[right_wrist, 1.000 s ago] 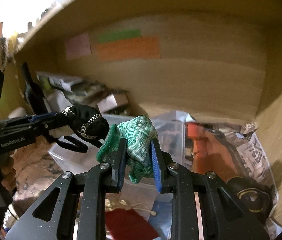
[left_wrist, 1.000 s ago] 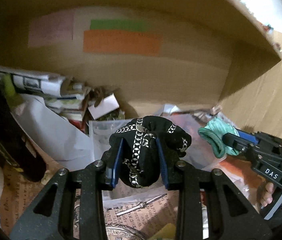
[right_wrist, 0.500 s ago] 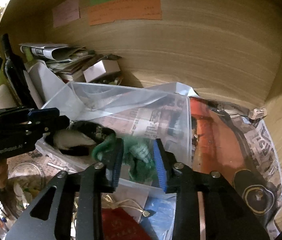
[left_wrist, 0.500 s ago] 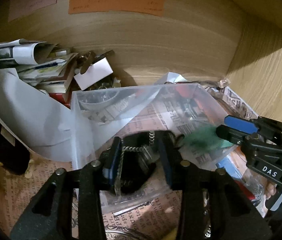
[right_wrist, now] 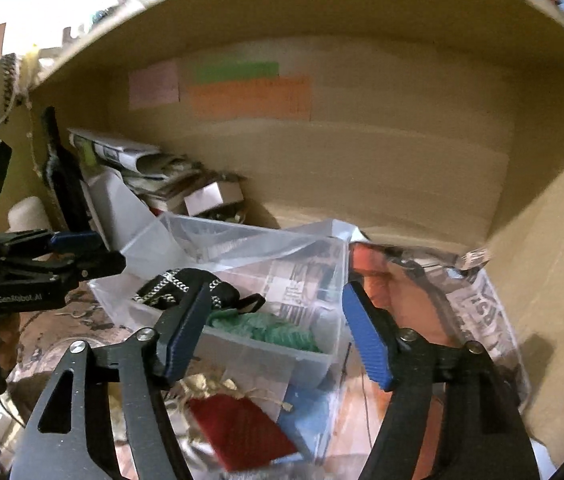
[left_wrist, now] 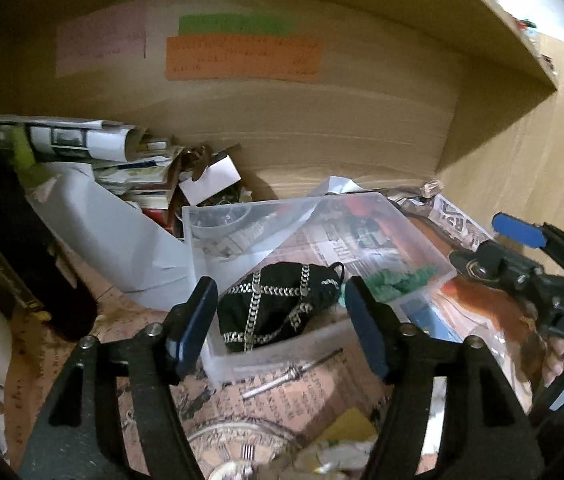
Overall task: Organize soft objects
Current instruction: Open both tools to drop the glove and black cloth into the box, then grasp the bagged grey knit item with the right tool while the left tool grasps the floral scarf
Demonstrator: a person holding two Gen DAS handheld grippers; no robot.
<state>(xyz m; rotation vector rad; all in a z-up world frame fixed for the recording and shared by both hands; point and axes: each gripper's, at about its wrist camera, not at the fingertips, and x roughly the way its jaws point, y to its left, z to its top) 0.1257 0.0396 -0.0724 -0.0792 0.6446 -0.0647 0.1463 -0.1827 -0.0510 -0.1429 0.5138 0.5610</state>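
Note:
A clear plastic bin [left_wrist: 426, 252] [right_wrist: 322, 360] stands on the shelf floor. A black cloth with silver chain pattern [left_wrist: 277, 308] lies in its near left part; it also shows in the right wrist view [right_wrist: 185, 286]. A green knit cloth [left_wrist: 398, 280] [right_wrist: 269, 330] lies beside it in the bin. My left gripper [left_wrist: 282, 324] is open and empty, raised just in front of the bin. My right gripper [right_wrist: 273, 340] is open and empty above the bin's near wall; it also shows in the left wrist view [left_wrist: 518, 256].
A red pouch [right_wrist: 241, 428] and a blue cloth [right_wrist: 306, 412] lie in front of the bin. Rolled papers and books [left_wrist: 93, 148] pile up at the back left. A dark bottle [left_wrist: 9, 240] stands left. Newspaper [right_wrist: 482, 312] lines the right. Wooden walls enclose the shelf.
Both grippers lowered their cloths into the bin, opened and let go. They have pulled back and up; the black and green cloths now lie in the bin.

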